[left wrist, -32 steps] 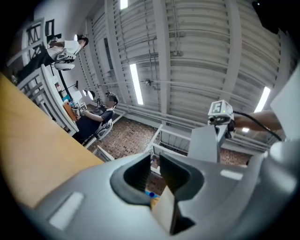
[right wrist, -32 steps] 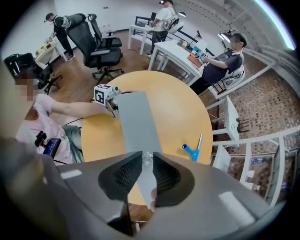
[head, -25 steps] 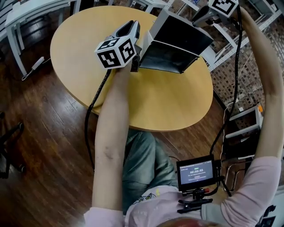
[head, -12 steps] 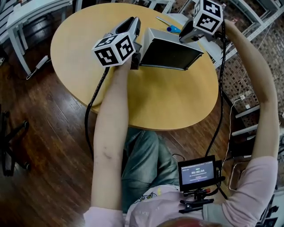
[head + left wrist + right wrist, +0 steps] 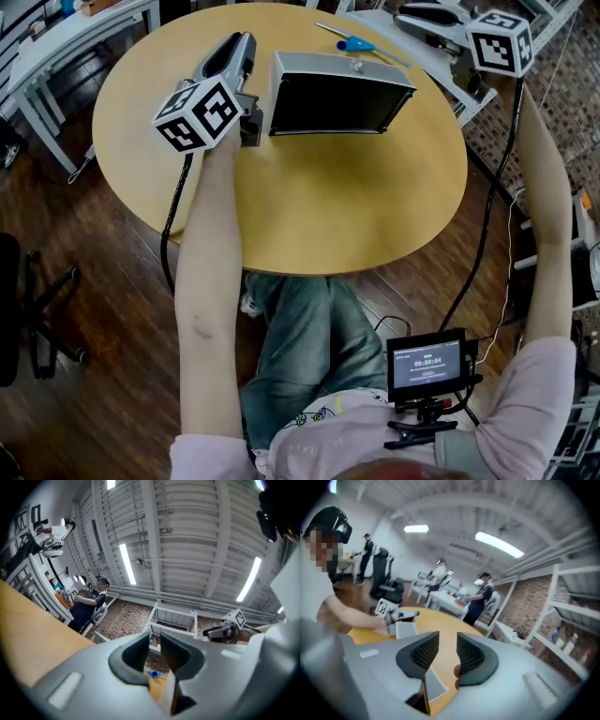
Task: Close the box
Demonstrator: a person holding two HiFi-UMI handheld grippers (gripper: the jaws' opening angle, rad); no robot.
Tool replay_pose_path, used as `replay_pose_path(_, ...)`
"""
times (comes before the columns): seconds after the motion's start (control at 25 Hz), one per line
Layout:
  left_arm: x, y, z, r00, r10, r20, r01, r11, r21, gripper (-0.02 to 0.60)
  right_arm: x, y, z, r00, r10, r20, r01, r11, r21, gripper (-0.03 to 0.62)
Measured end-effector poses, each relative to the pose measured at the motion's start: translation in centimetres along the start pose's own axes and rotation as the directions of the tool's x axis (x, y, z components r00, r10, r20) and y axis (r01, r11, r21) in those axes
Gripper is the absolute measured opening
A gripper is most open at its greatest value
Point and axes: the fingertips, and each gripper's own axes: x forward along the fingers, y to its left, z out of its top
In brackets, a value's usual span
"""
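Looking steeply down past two bare forearms onto a dark wood floor and, over it, a round wooden table filling the middle of the head view. Finding the box on the far half of that table, lid down and shut, grey top up, dark long face turned toward the person, set slightly askew. Holding the left gripper just beside the box's left end, its marker cube nearer the person; no telling from the head view whether touching the box or just short of it. Showing, in the left gripper view, jaws a narrow gap apart with nothing between them, only ceiling lights and a brick wall beyond. Holding the right gripper up past the table's far right edge, well apart from the box, its marker cube over a white surface beside the table. Opening at the jaws there, pads clearly apart and empty, with the table and the box small in the distance in the right gripper view. Carrying a small lit screen on a clamp near the person's lap, below the table's near edge. Ending with a blue-handled screwdriver near the table's far edge, just behind the box.
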Motion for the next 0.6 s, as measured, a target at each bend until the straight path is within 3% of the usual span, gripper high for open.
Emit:
replay_pose_path(0.04,-0.1,0.0,0.0,1.000,0.015,0.000,-0.015,0.999,0.033,0.075,-1.5,-2.0,-1.5,0.984,-0.108,0.140,0.093,0.990,0.110,0.120)
replay_pose_path(0.08,-0.2,0.1,0.0,1.000,0.030,0.004,-0.030,0.998,0.061,0.104,-3.1,-4.0,-3.9,0.935,-0.237,0.263,0.173,0.954,0.247,0.118)
replay_pose_path(0.12,-0.3,0.1,0.2,0.999,0.039,0.008,-0.040,0.996,0.079,0.112,-4.6,-5.8,-7.4,0.860,-0.371,0.350,0.222,0.890,0.398,0.104)
replay_pose_path(0.16,-0.3,0.1,0.4,0.999,0.042,0.011,-0.043,0.995,0.085,0.112,-5.6,-7.0,-11.5,0.780,-0.491,0.389,0.238,0.807,0.541,0.071)
replay_pose_path(0.2,-0.3,0.1,0.7,0.999,0.041,0.011,-0.042,0.995,0.086,0.112,-6.0,-7.6,-15.6,0.720,-0.581,0.380,0.240,0.722,0.649,0.033)
replay_pose_path(0.24,-0.3,0.1,0.8,0.999,0.038,0.007,-0.038,0.995,0.088,0.112,-5.8,-7.6,-19.0,0.695,-0.631,0.344,0.247,0.659,0.711,0.026)
replay_pose_path(0.28,-0.3,-0.1,0.9,1.000,0.031,0.001,-0.031,0.995,0.095,0.112,-5.4,-7.3,-21.1,0.696,-0.650,0.307,0.260,0.626,0.735,0.025)
replay_pose_path(0.36,0.0,-0.8,0.6,1.000,0.012,-0.018,-0.010,0.991,0.136,0.112,-5.3,-6.7,-21.1,0.699,-0.649,0.302,0.284,0.638,0.716,0.003)
replay_pose_path(0.44,0.5,-1.9,-0.1,0.998,-0.011,-0.055,0.022,0.977,0.214,0.112,-4.8,-6.2,-19.6,0.698,-0.630,0.340,0.301,0.689,0.660,0.003)
replay_pose_path(0.6,1.7,-3.2,-1.3,0.996,-0.013,-0.084,0.042,0.935,0.351,0.064,-3.6,-5.2,-18.2,0.741,-0.554,0.380,0.303,0.780,0.547,0.003)
